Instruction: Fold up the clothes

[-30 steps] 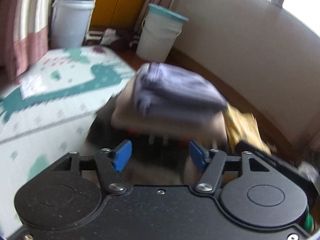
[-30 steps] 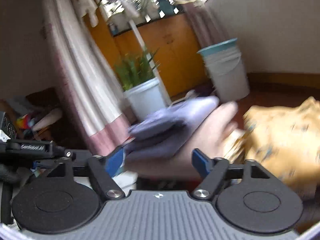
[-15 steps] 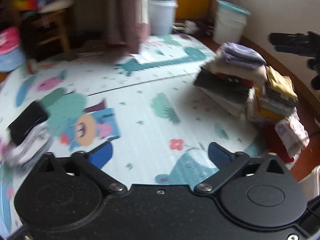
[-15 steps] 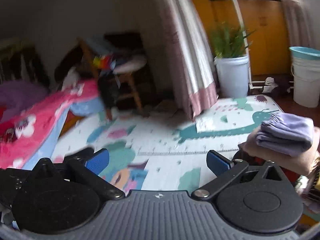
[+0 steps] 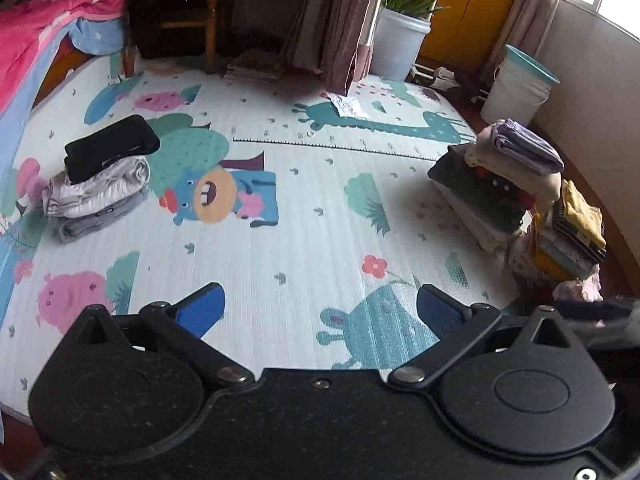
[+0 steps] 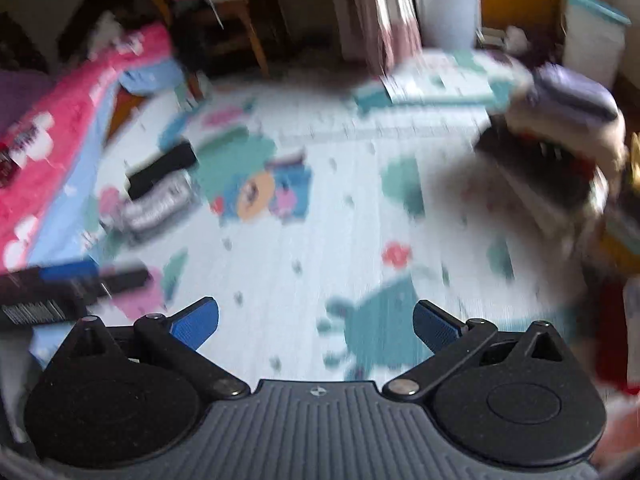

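Left tongs [image 5: 320,312] and right tongs [image 6: 316,322]: both are standing wide apart with nothing between the blue pads, each hovering over the patterned play mat [image 5: 304,216]. Ahead and to the right of the left tongs, a tall stack of folded clothes [image 5: 504,184] is resting at the mat's edge, a lilac garment [image 5: 526,150] lying on top; a second, lower stack [image 5: 568,236] is leaning just beside it. Ahead and to the left, a small pile [image 5: 100,184] is sitting on the mat, topped by a black folded piece [image 5: 112,146]. The right wrist view is blurring, yet is showing the same tall stack [image 6: 552,160] to the right.
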Demonstrator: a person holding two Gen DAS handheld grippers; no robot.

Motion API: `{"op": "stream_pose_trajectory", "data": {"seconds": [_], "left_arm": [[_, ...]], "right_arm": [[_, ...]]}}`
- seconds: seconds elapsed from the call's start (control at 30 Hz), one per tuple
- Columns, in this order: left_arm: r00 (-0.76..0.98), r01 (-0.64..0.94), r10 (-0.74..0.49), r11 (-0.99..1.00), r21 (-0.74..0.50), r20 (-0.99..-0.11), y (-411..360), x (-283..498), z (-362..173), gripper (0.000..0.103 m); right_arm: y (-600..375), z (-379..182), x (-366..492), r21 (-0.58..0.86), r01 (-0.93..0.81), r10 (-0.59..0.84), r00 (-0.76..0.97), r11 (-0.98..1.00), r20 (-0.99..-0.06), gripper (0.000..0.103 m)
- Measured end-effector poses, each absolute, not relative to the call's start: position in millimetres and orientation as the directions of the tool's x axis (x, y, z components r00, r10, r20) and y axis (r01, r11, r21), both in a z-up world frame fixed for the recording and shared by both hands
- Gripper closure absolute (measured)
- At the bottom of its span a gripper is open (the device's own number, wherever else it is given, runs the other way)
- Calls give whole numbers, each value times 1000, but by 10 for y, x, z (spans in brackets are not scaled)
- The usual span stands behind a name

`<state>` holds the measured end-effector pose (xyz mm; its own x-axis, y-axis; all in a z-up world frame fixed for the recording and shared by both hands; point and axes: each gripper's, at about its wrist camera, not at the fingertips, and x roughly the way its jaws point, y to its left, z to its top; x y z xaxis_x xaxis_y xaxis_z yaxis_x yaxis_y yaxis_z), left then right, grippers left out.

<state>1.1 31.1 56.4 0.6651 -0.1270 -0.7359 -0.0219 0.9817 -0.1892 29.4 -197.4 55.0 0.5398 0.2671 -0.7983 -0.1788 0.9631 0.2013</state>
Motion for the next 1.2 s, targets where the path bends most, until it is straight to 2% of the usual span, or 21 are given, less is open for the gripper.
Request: {"op": "stream_pose_trajectory", "data": {"seconds": [0.23,0.3,0.43,0.6,1.2], "left_arm": [[664,-32,-22,998,-57,-748,264,-92,501,0],[658,-46,-21,997,-68,-753,273,-132,472,0],[643,-60,-33,994,-94,-765,274,-199,391,0],[638,-47,59,998,38,-768,119,-264,350,0],[587,-74,62,997,23,-807,36,-195,179,0]], "right_arm": [[-1747,296,55,55,-162,138,559,985,-818,0],[-1724,301,6,36,-163,124,571,986,-812,0],[-1729,277,-27,34,-157,119,570,987,-813,0],[-1799,227,1,53,-134,120,561,990,-819,0],[-1842,24,108,32,-102,82,544,994,-835,0]]}}
